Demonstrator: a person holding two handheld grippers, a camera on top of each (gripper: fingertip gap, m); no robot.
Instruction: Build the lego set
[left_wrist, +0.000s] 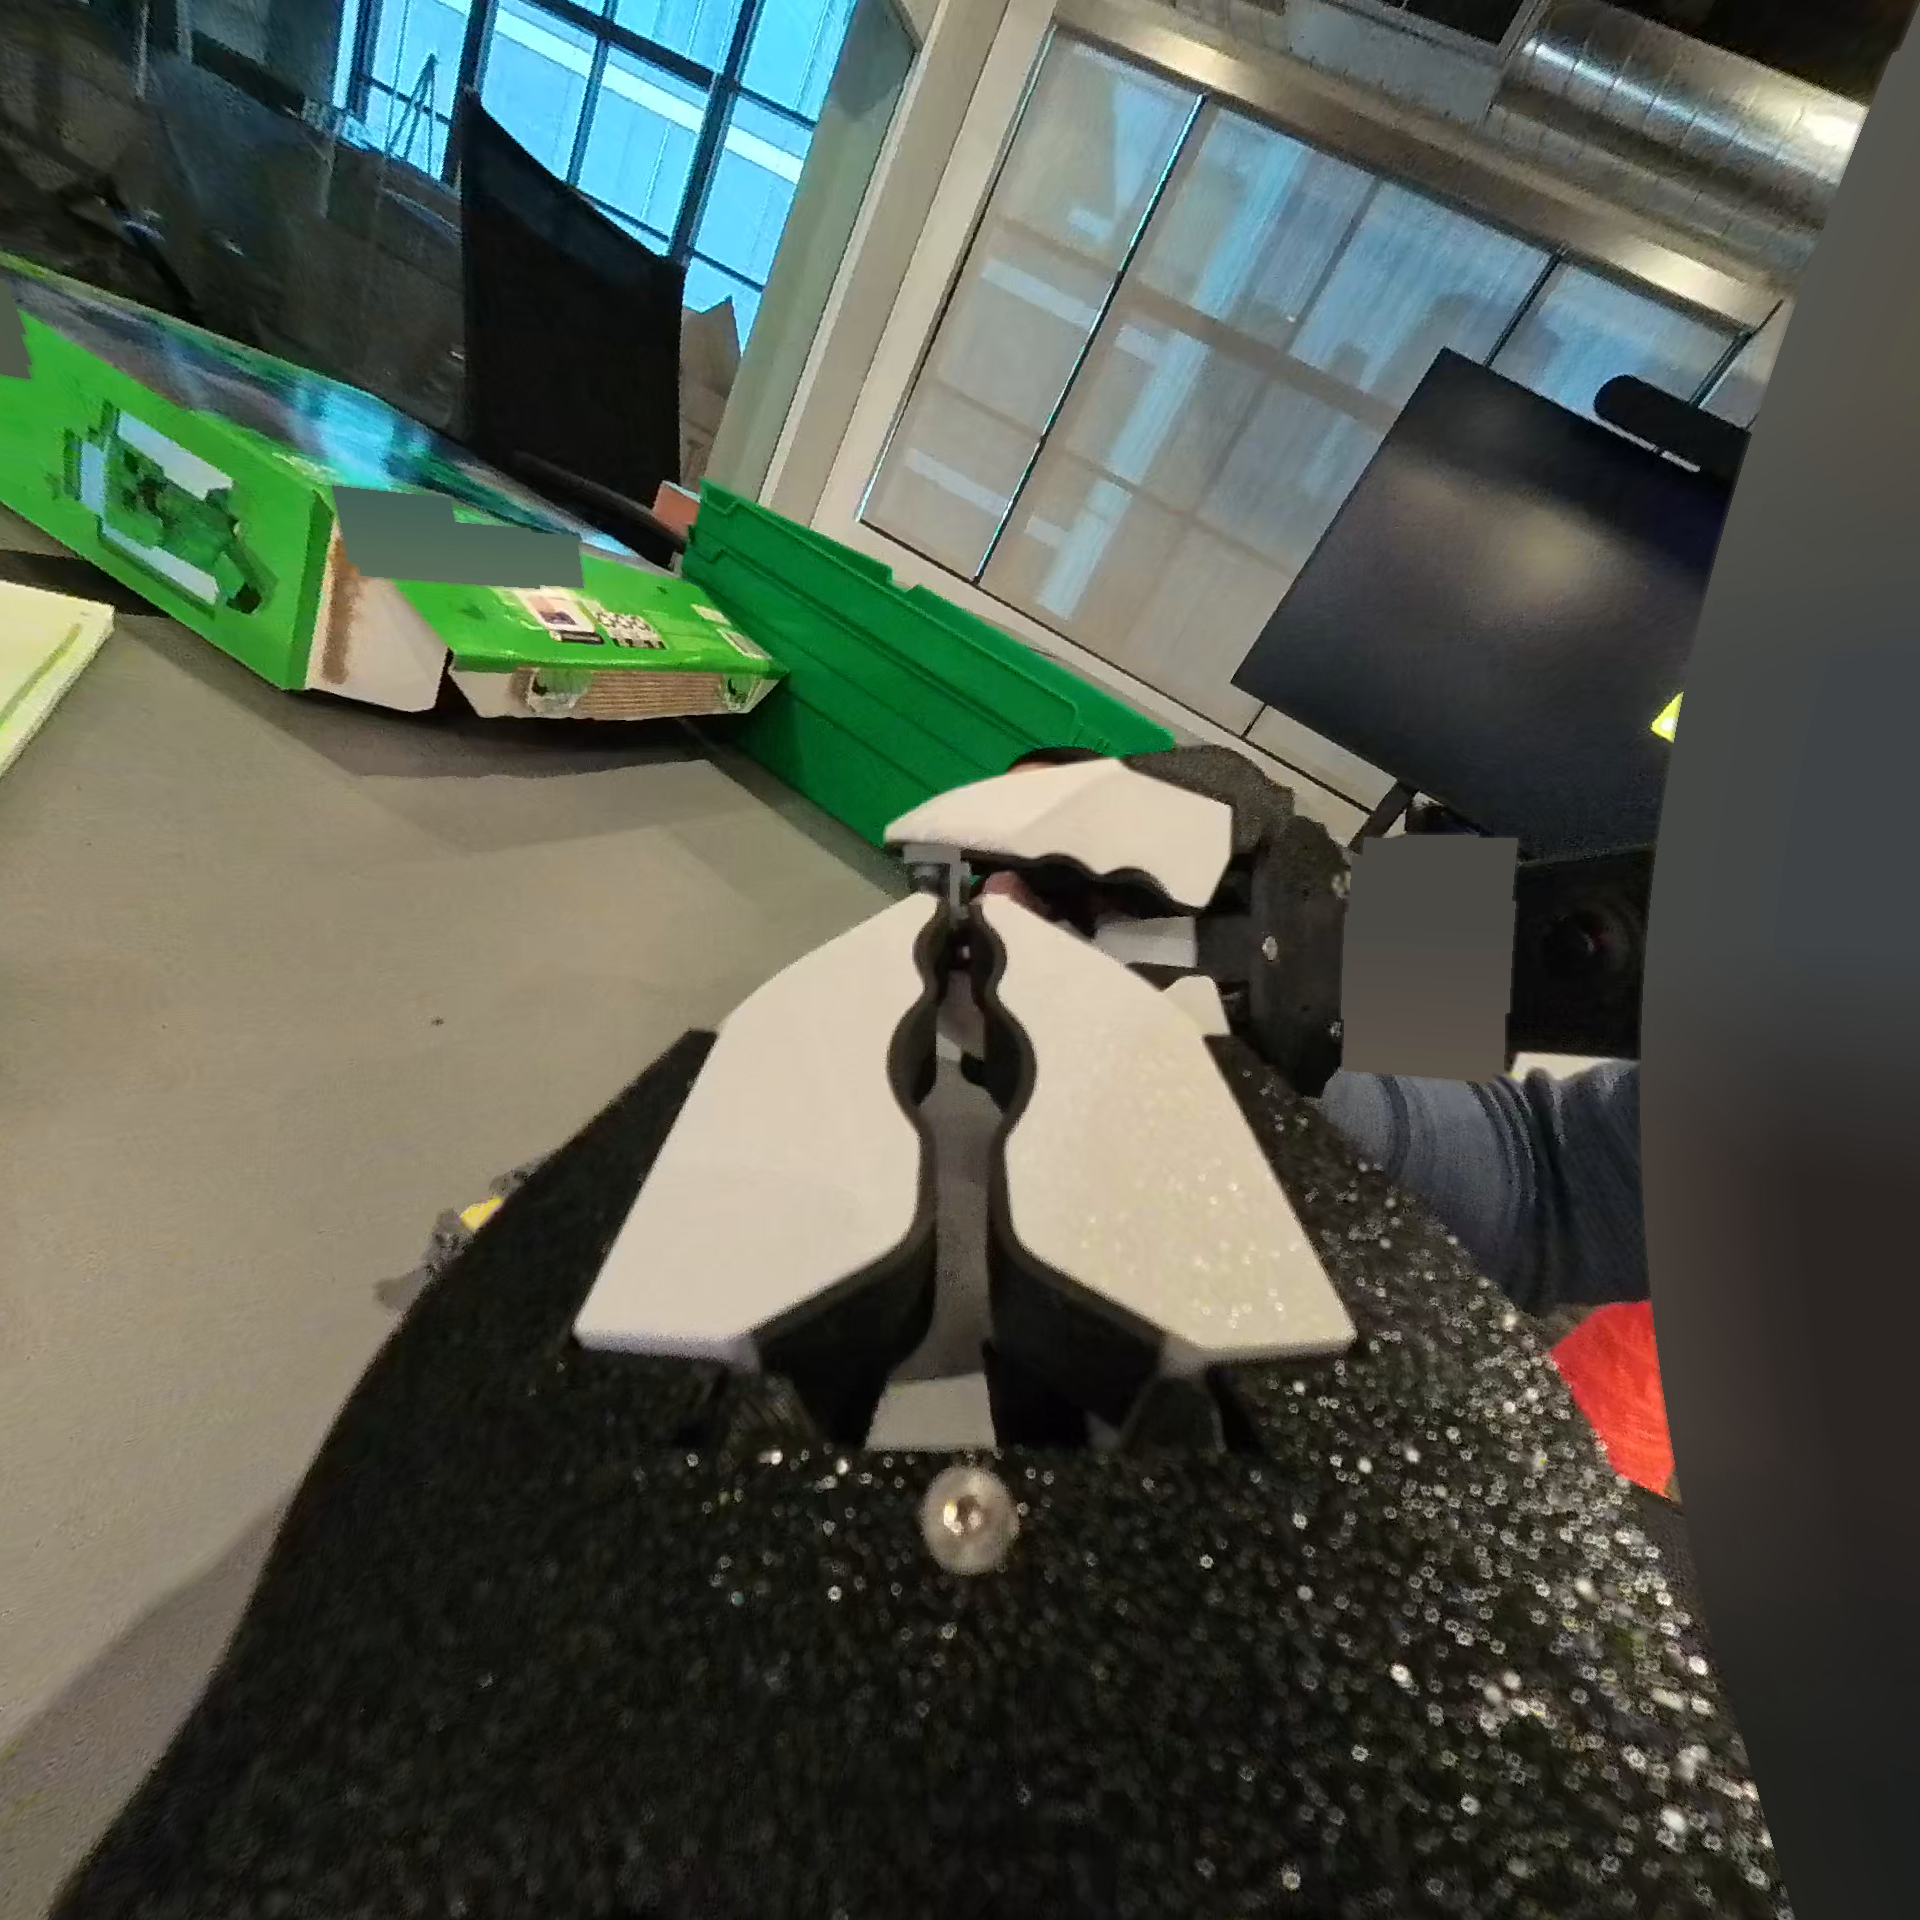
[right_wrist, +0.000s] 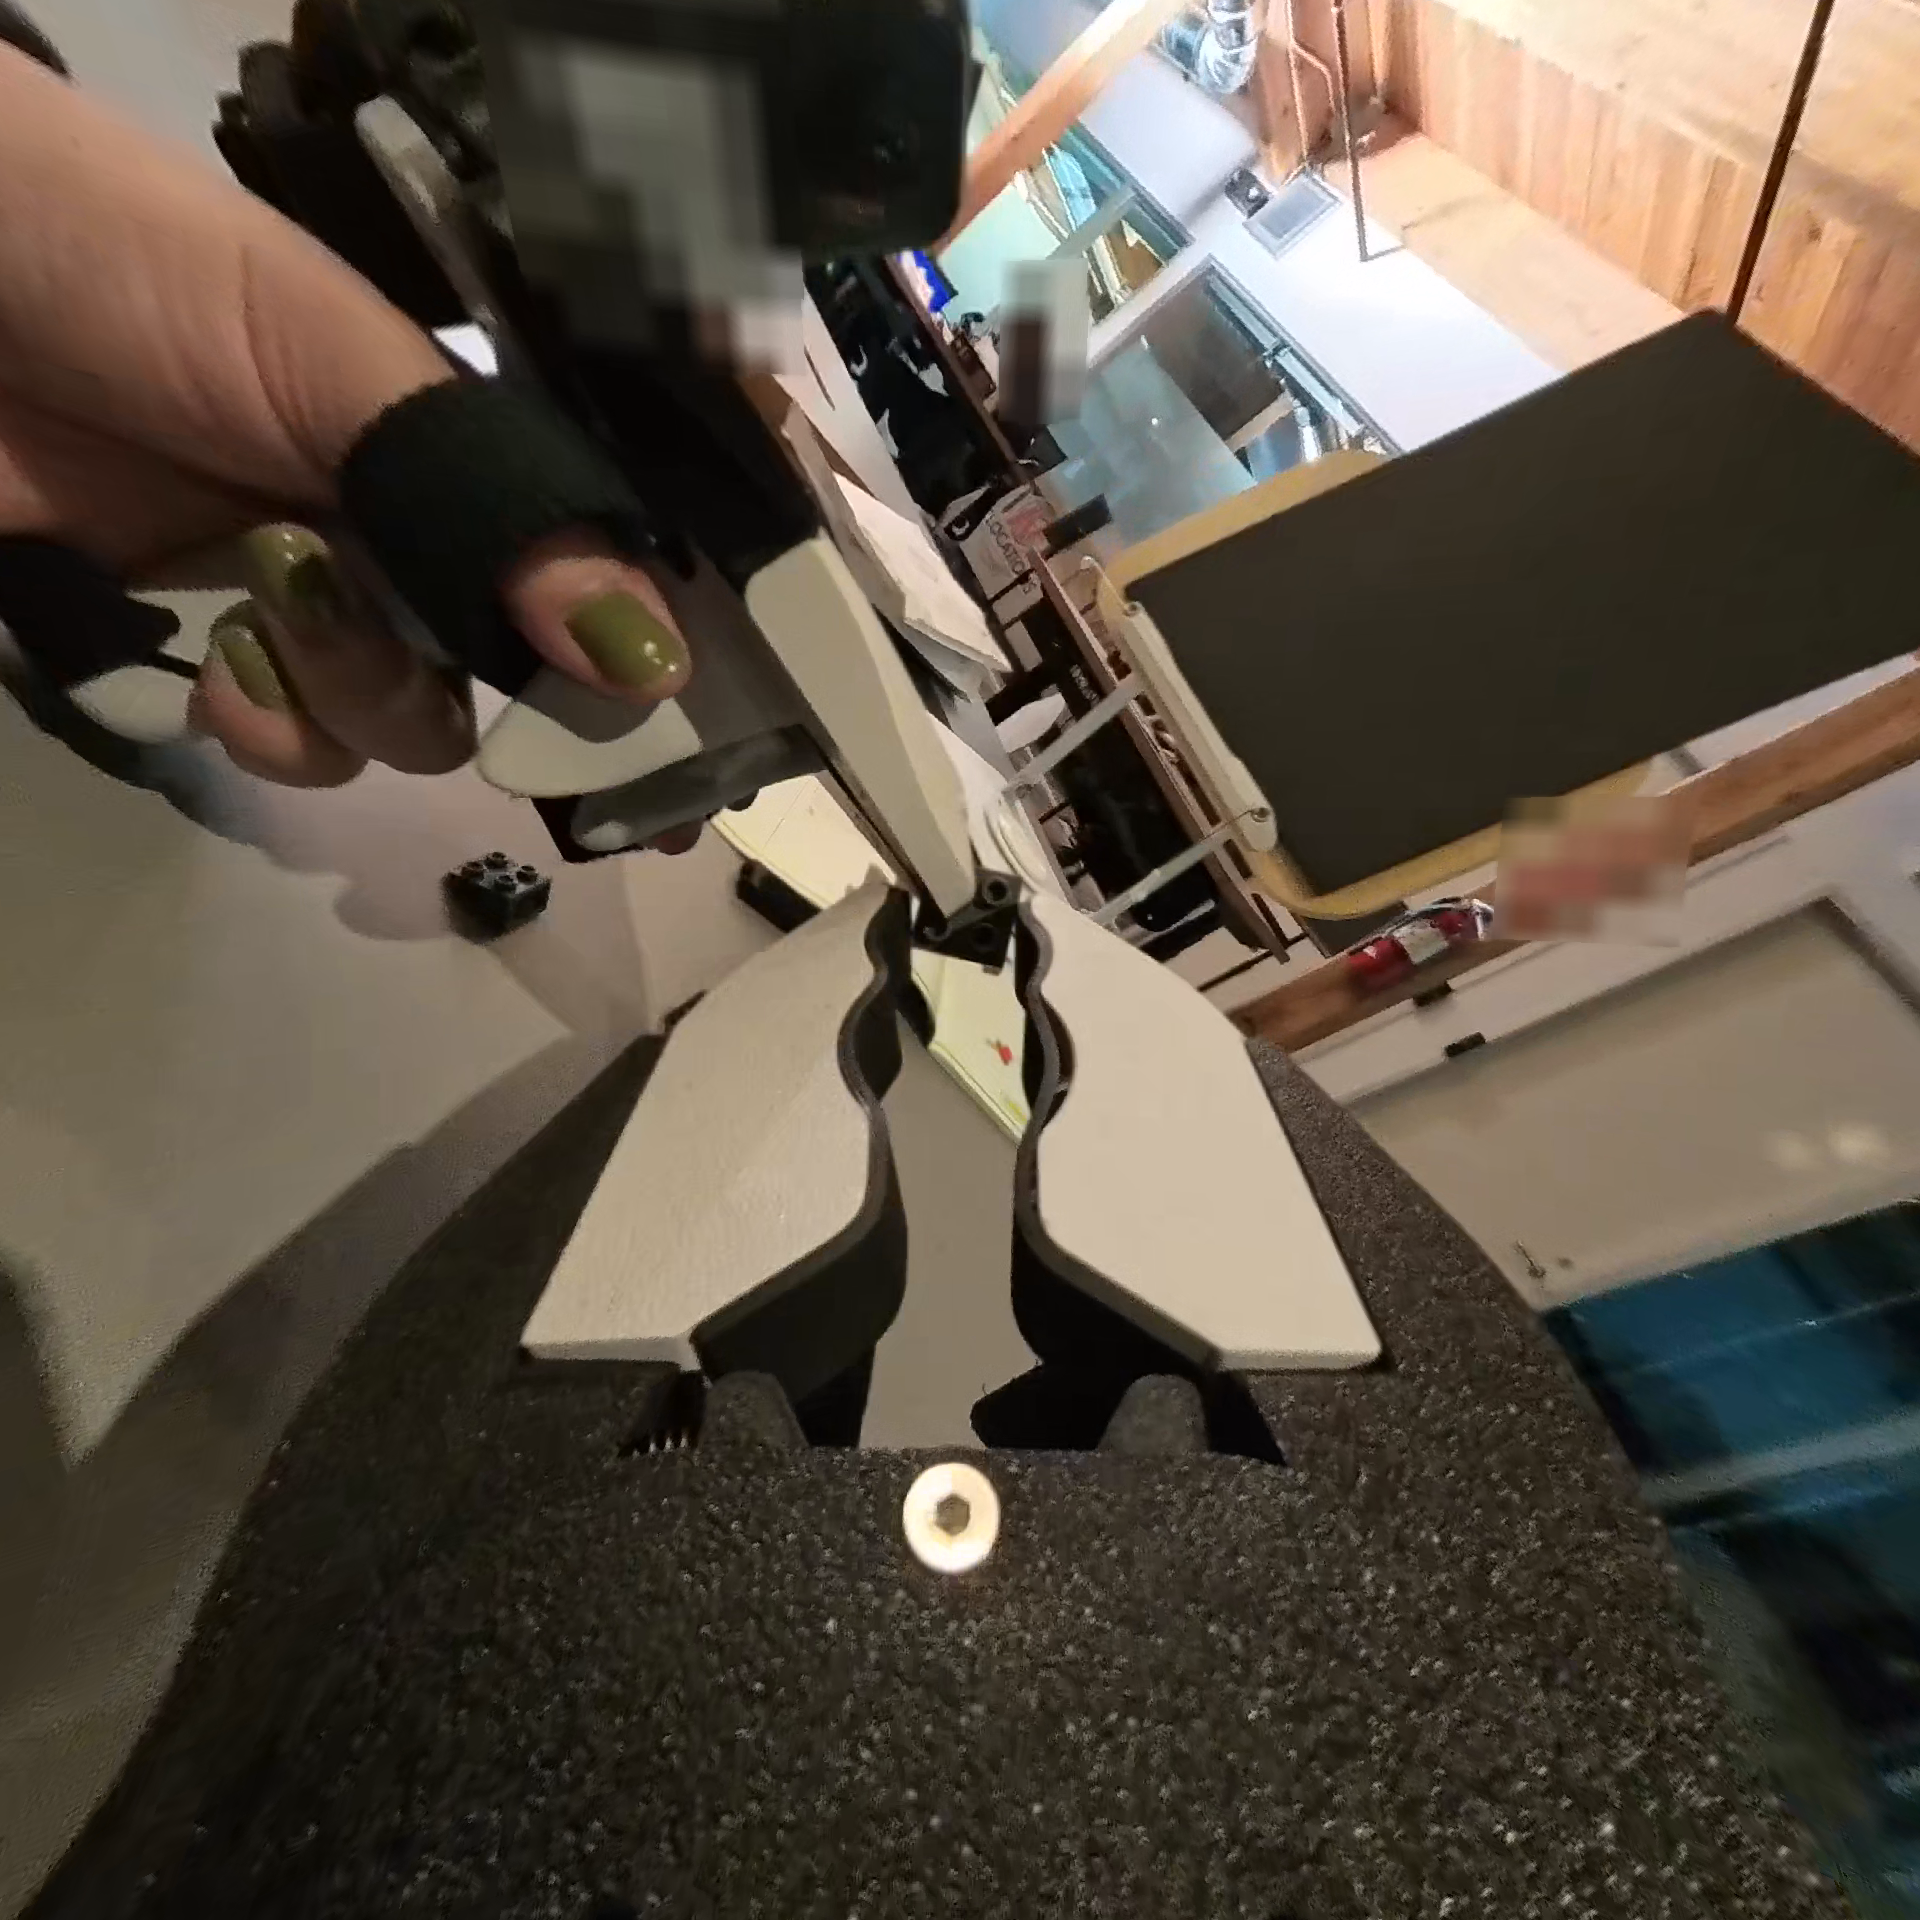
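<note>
Mid-air join step, both grippers up off the desk (left_wrist: 260, 987) w/ tips meeting. Right wrist view, nearest: right gripper (right_wrist: 954, 930), jaws narrow, pinching a small dark lego piece (right_wrist: 971, 925) at the very tips, held corner-on so it looks tilted. Left gripper comes in from upper left in that view, its white finger (right_wrist: 883, 727) touching the piece's upper-left edge; the person's hand (right_wrist: 208, 416) in a black fingerless glove wraps that handle. Left wrist view: left gripper (left_wrist: 954, 914), jaws nearly together at the tips, w/ something small & dark between them, prob. a thin lego part, too small to tell which. Right gripper (left_wrist: 1060, 831) crosses just beyond from the right, tips touching or almost touching the left tips; a tiny grey bit (left_wrist: 928, 865) shows at its tip. Judgement: step in hand = pressing one small piece onto another, each tool holding one half; can't tell if studs are seated yet. Next move needs fine alignment, studs square to the underside, then a short firm squeeze together w/o twisting, since both grips are tip-only & could let a piece pivot or pop out. Farther: a spare black 2x2 brick (right_wrist: 497, 881) lies on the pale desk (right_wrist: 156, 1039), well apart to the left. Beyond on the desk, the green set box (left_wrist: 260, 540) w/ open end flaps, and a green bin (left_wrist: 894, 675) just beside it. Far back: dark monitor (left_wrist: 1486, 582), windows.
</note>
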